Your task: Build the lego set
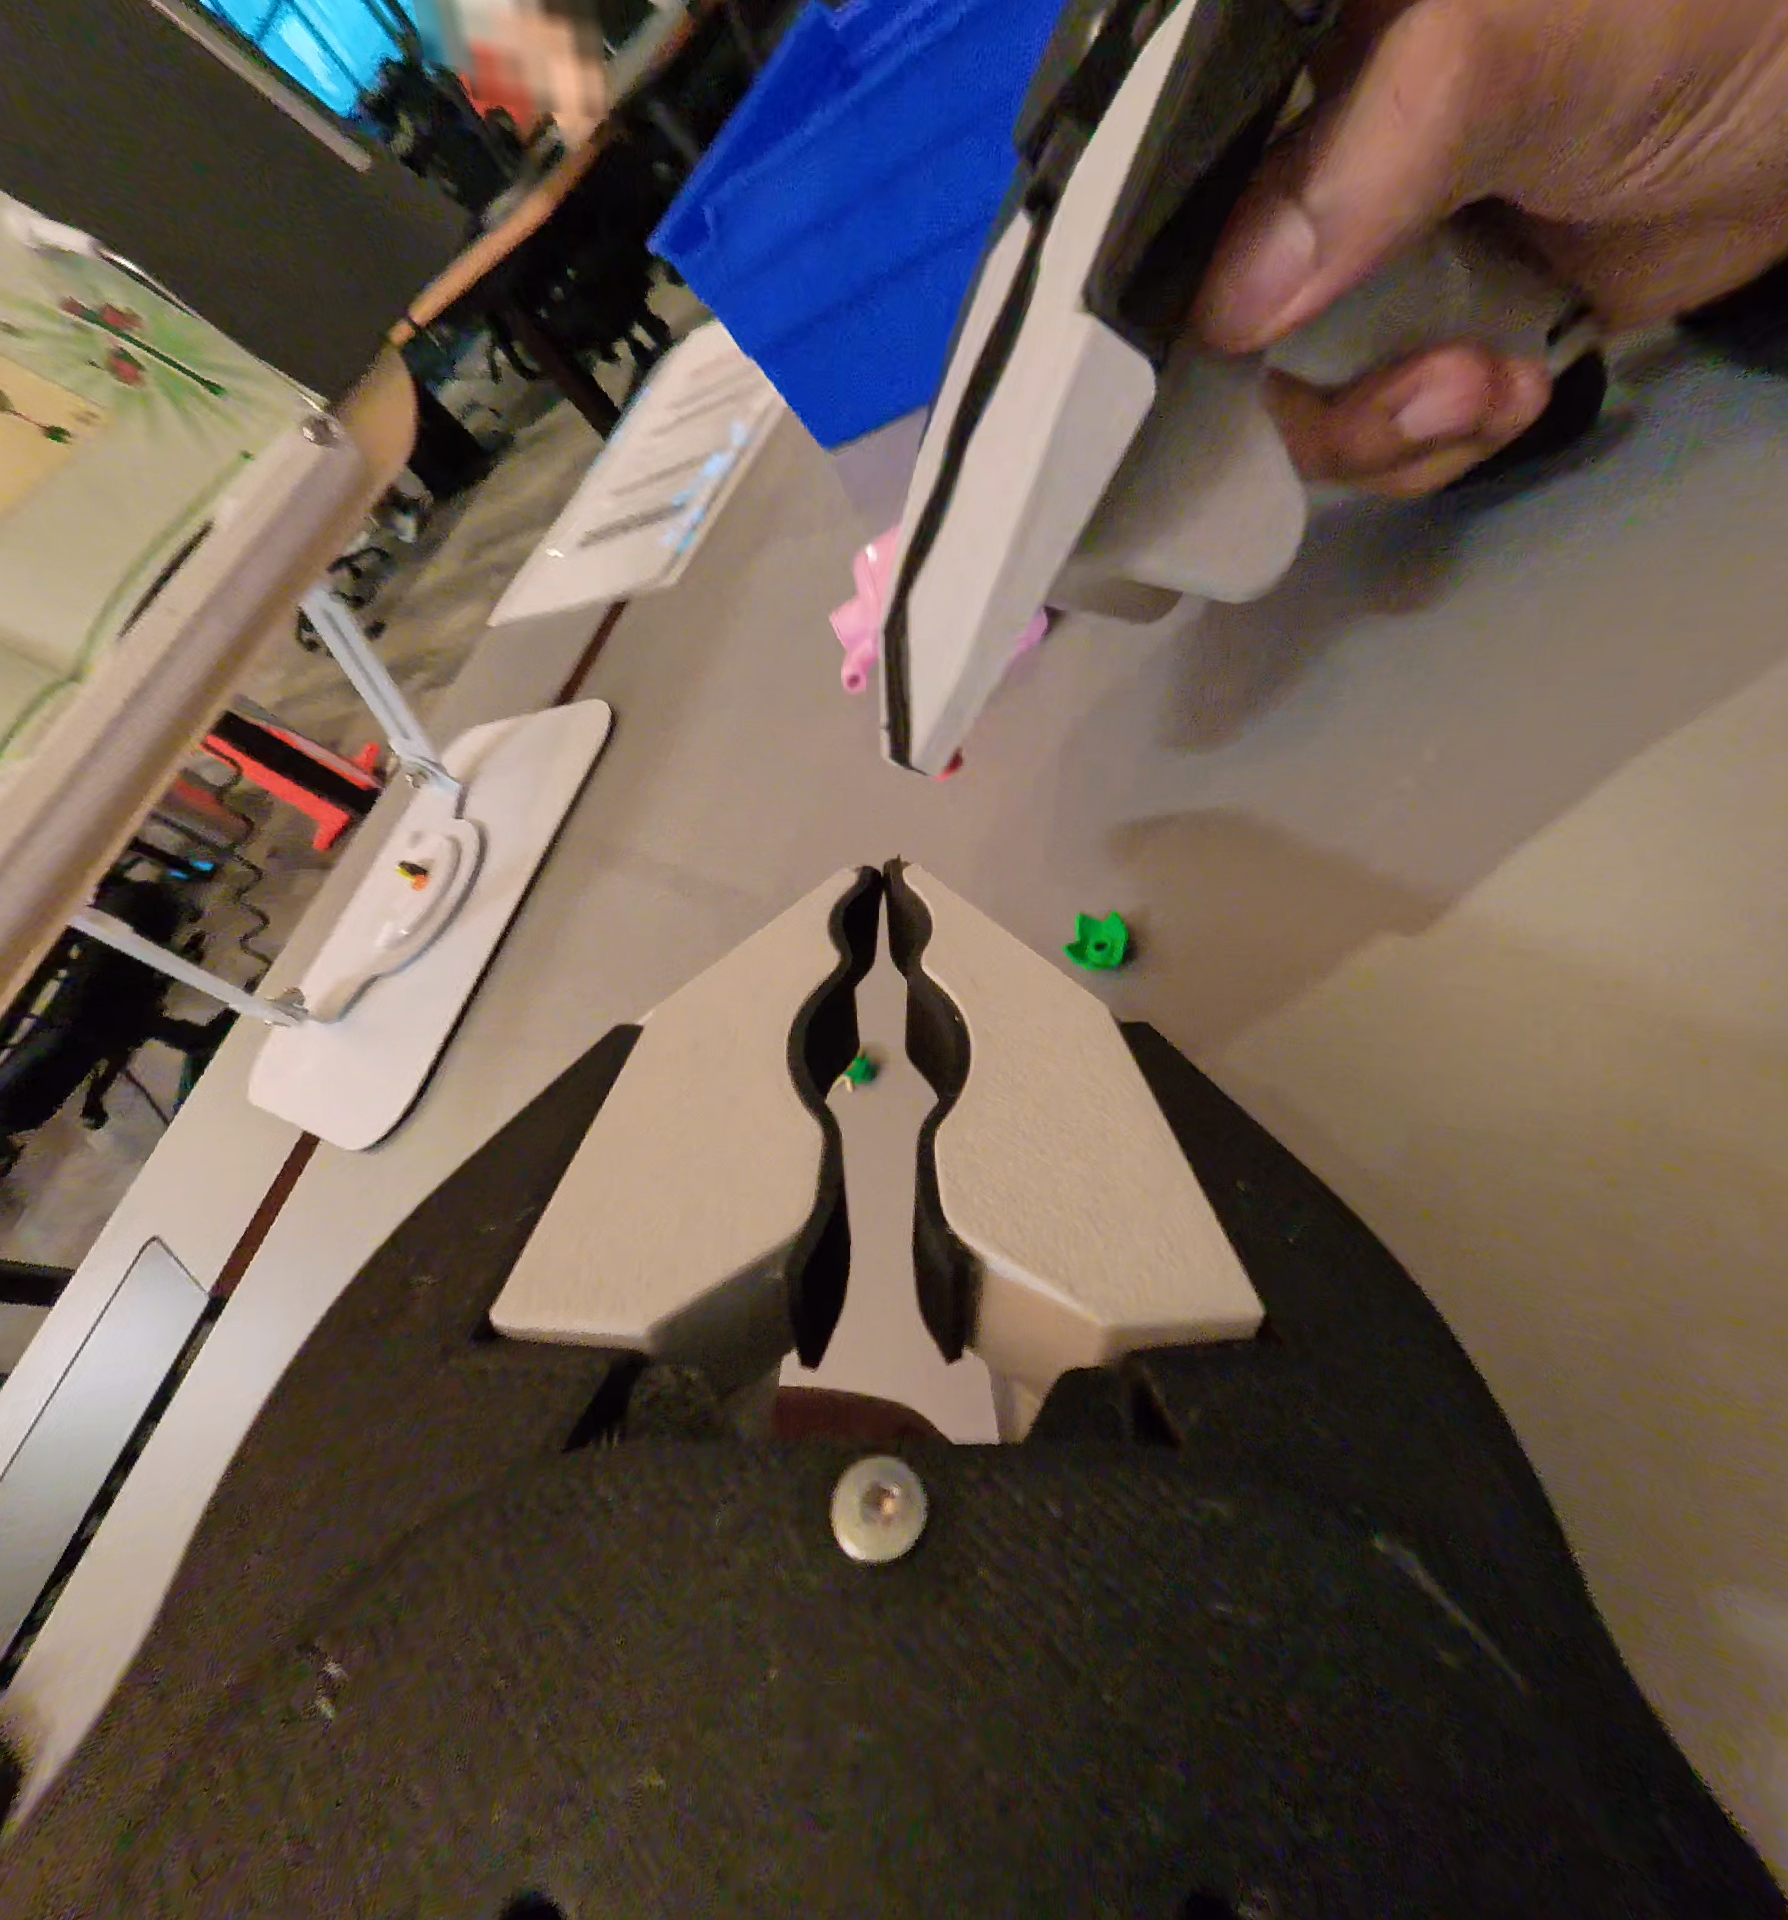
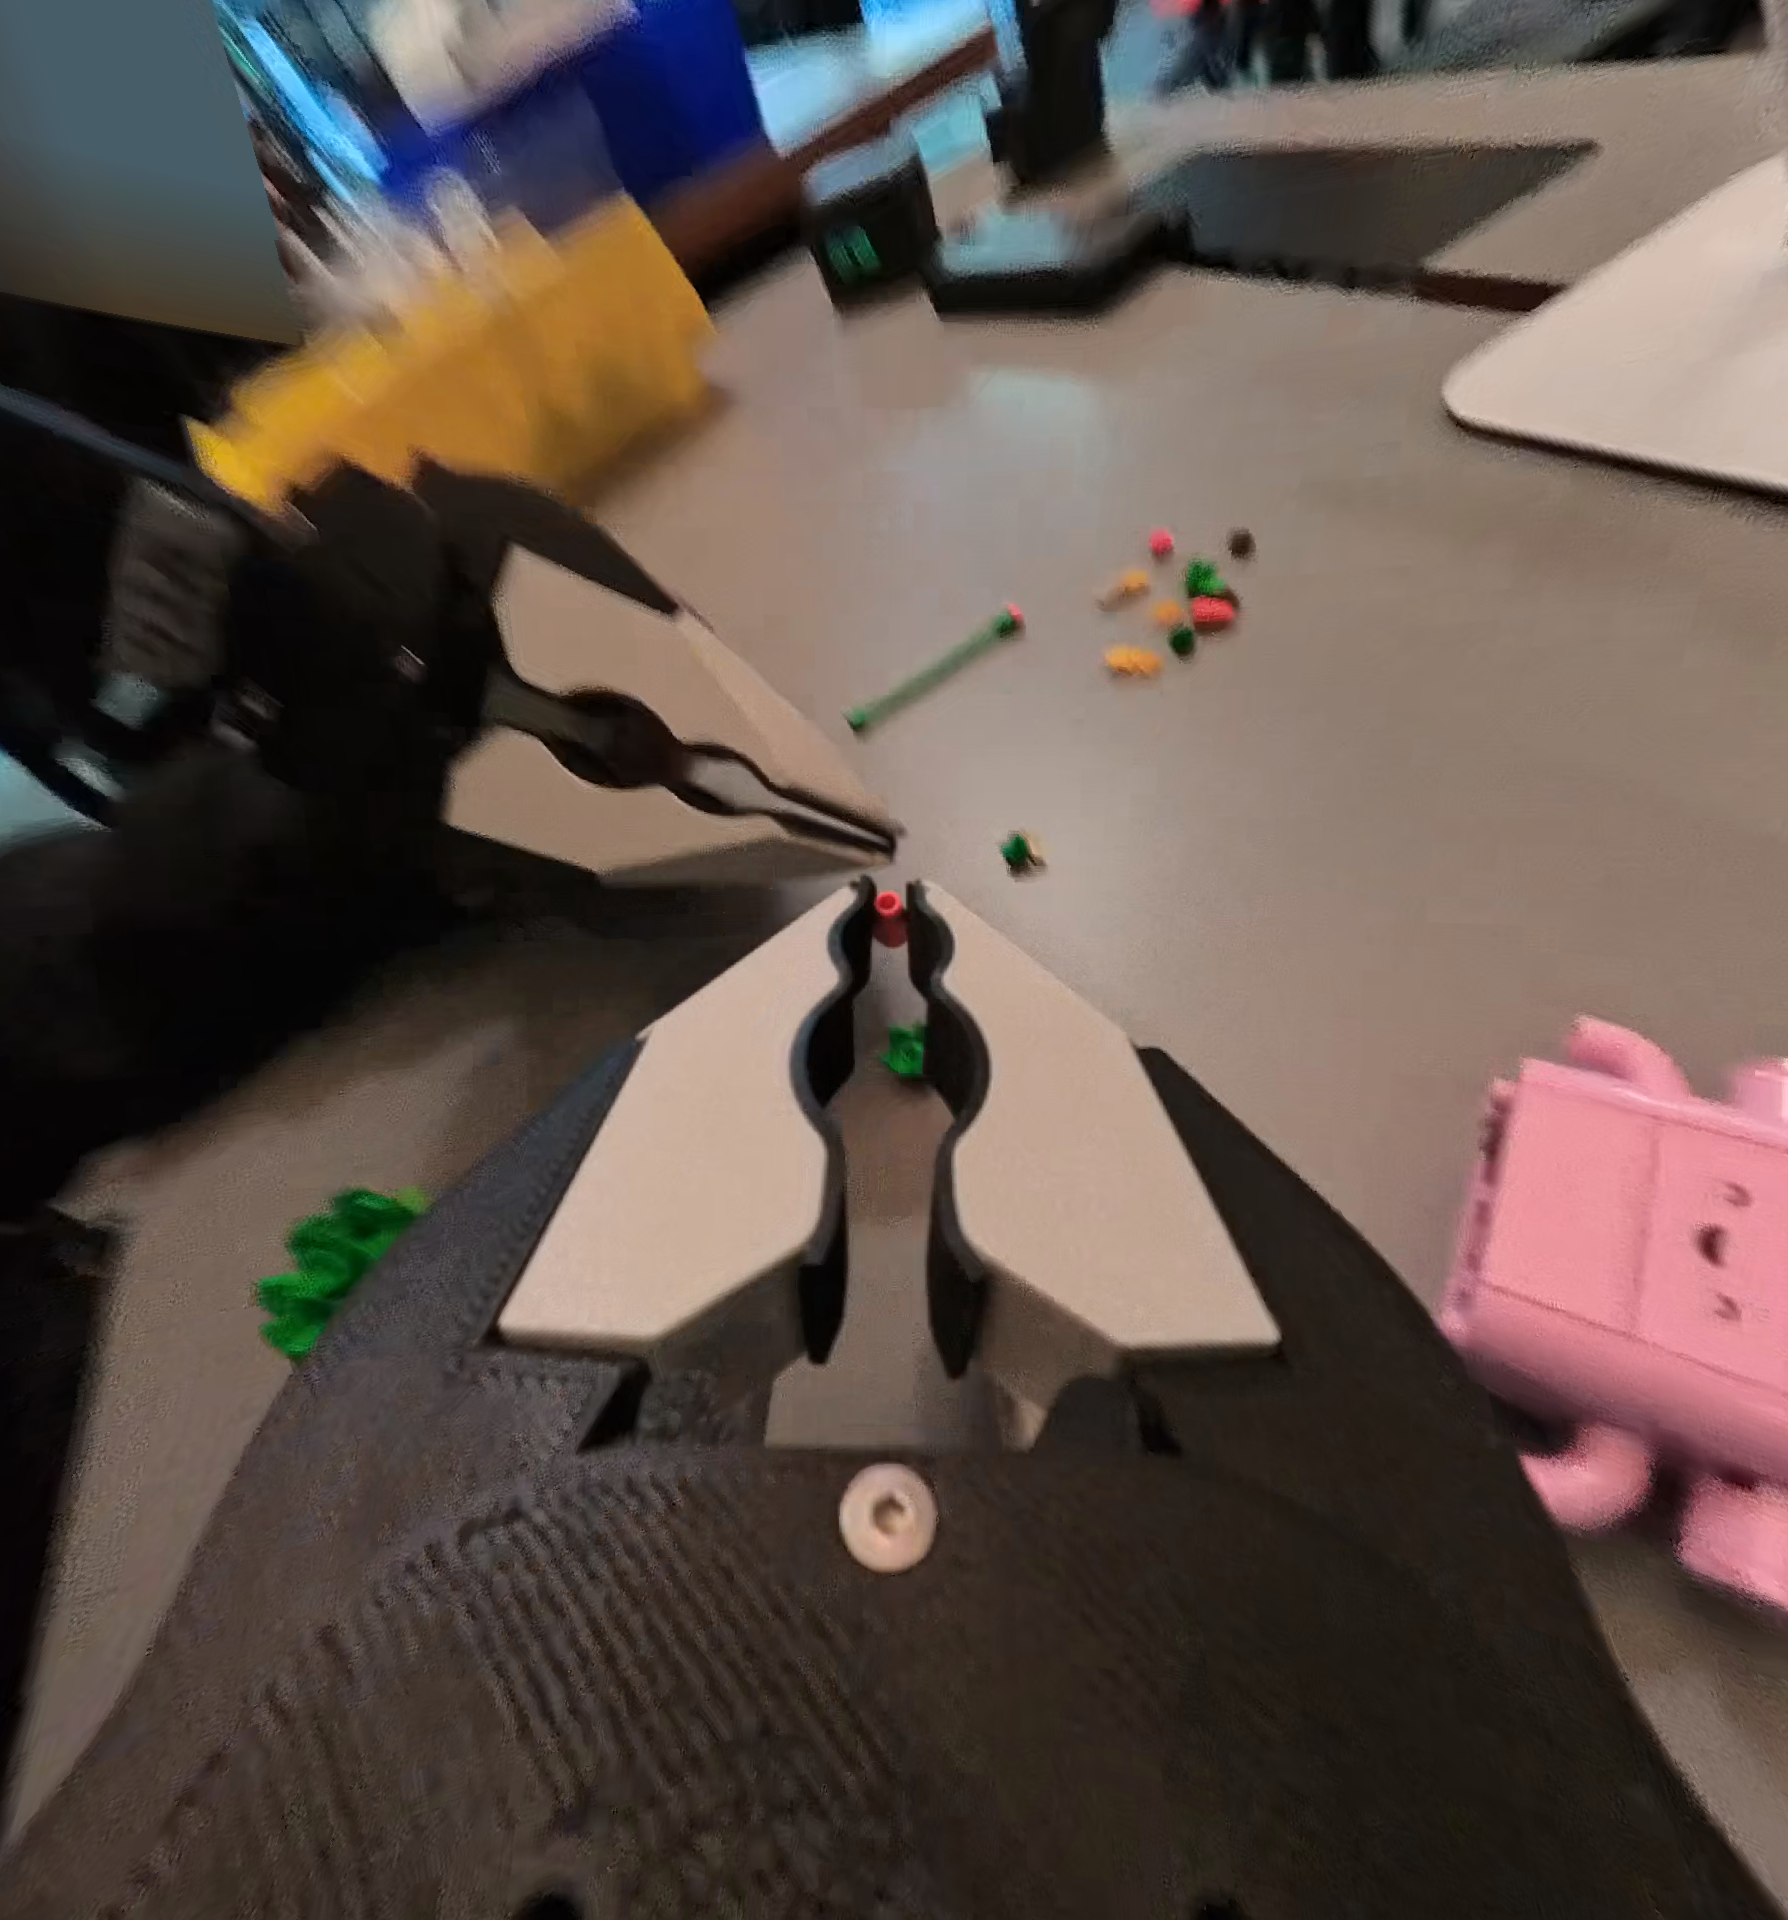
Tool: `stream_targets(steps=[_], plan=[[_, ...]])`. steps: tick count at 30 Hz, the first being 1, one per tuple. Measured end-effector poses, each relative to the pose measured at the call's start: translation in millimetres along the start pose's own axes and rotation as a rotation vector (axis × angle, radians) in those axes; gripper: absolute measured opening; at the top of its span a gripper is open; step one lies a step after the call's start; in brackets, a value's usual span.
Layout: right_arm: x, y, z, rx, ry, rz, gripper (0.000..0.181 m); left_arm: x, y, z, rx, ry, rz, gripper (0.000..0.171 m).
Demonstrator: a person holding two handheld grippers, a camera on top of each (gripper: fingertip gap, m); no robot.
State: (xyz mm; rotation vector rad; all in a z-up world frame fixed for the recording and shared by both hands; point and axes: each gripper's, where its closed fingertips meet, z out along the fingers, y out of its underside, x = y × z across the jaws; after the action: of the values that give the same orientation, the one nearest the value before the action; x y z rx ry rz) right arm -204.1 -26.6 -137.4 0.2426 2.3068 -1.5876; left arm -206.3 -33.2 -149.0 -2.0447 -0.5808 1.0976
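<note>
My right gripper [image 2: 887,902] is shut on a small red round piece [image 2: 887,920], held just above the grey table. In the left wrist view it comes down from the top [image 1: 921,764], with the red piece [image 1: 950,767] at its tip. My left gripper [image 1: 887,871] is shut with nothing visible in it, tips close to the right gripper's; it also shows in the right wrist view [image 2: 885,836]. A green leaf piece [image 1: 1098,940] and a tiny green piece [image 1: 859,1068] lie on the table. A pink block assembly [image 2: 1679,1299] lies at the right.
A green stem [image 2: 931,670], a heap of small coloured pieces [image 2: 1181,608] and green leaf parts [image 2: 334,1268] lie on the table. A yellow bin [image 2: 485,384], a blue bin [image 1: 838,218], a white stand base [image 1: 433,914] and a picture booklet [image 1: 38,416] stand around. A hand [image 1: 1492,208] holds the right gripper. The grippers are tip to tip, or close to it.
</note>
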Motion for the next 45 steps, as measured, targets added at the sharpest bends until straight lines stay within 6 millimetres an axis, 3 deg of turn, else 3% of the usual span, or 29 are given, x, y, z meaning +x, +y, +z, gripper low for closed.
stream_targets(steps=[4, 8, 18, 21, 26, 33, 39, 45], plan=[[4, 26, 12, -0.160, 0.095, -0.119, 0.005, 9, 21, 5, -0.127, 0.038, 0.097, 0.001], [1, 41, 19, -0.230, 0.083, -0.123, 0.005, 20, 23, 6, -0.140, 0.116, 0.070, 0.001], [1, 47, 20, -0.275, 0.084, -0.161, 0.005, 5, 36, 7, -0.186, 0.057, 0.043, 0.001], [6, 54, 21, -0.319, 0.129, -0.213, 0.005, -10, 36, 5, -0.177, -0.023, 0.031, 0.000], [6, 54, 21, -0.321, 0.138, -0.246, 0.005, -27, 31, -1, -0.138, -0.103, -0.009, 0.000], [6, 43, 18, -0.255, 0.136, -0.251, 0.011, -25, 33, 1, -0.154, -0.100, 0.006, 0.000], [5, 23, 8, -0.126, 0.073, -0.149, 0.011, -26, 35, 1, -0.157, -0.099, -0.001, 0.000], [4, 36, 10, -0.206, 0.059, -0.170, 0.014, -24, 36, 2, -0.168, -0.090, 0.009, 0.000]])
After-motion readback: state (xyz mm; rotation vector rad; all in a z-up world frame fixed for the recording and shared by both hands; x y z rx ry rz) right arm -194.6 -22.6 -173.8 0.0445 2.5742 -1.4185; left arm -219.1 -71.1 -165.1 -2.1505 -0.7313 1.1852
